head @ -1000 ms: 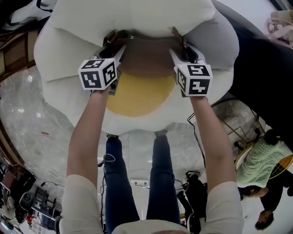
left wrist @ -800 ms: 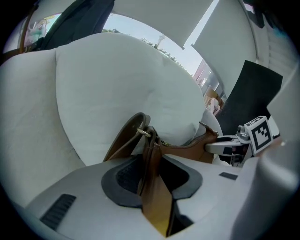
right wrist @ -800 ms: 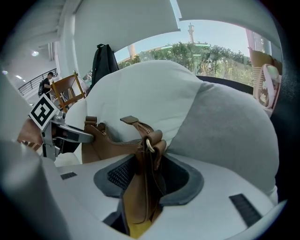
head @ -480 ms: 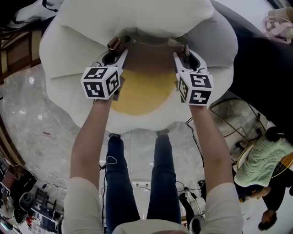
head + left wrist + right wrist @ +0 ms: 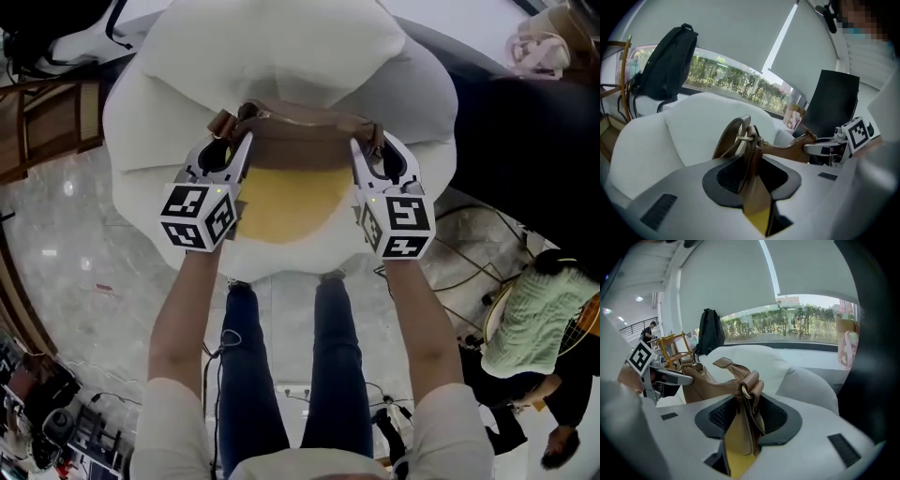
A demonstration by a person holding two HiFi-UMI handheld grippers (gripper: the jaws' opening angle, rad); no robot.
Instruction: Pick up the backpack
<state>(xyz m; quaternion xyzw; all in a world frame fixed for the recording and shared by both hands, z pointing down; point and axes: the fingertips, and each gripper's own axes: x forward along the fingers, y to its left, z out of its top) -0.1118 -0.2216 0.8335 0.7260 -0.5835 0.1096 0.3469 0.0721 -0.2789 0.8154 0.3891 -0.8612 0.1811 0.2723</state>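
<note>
Backpack (image 5: pixel 292 155) leather is pinched in both grips. The left gripper (image 5: pixel 234 139) has its jaws narrowed onto the tan strap end with the metal ring at the top left corner. The right gripper (image 5: pixel 367 148) clamps the matching ringed tab at the top right corner. Both pairs of jaws have just been closing with that leather between them. The load hangs stretched between the two grippers, at the upper centre of the head view, in front of a white cushioned sofa (image 5: pixel 281 66). It has a tan zipped top and a yellow panel below.
</note>
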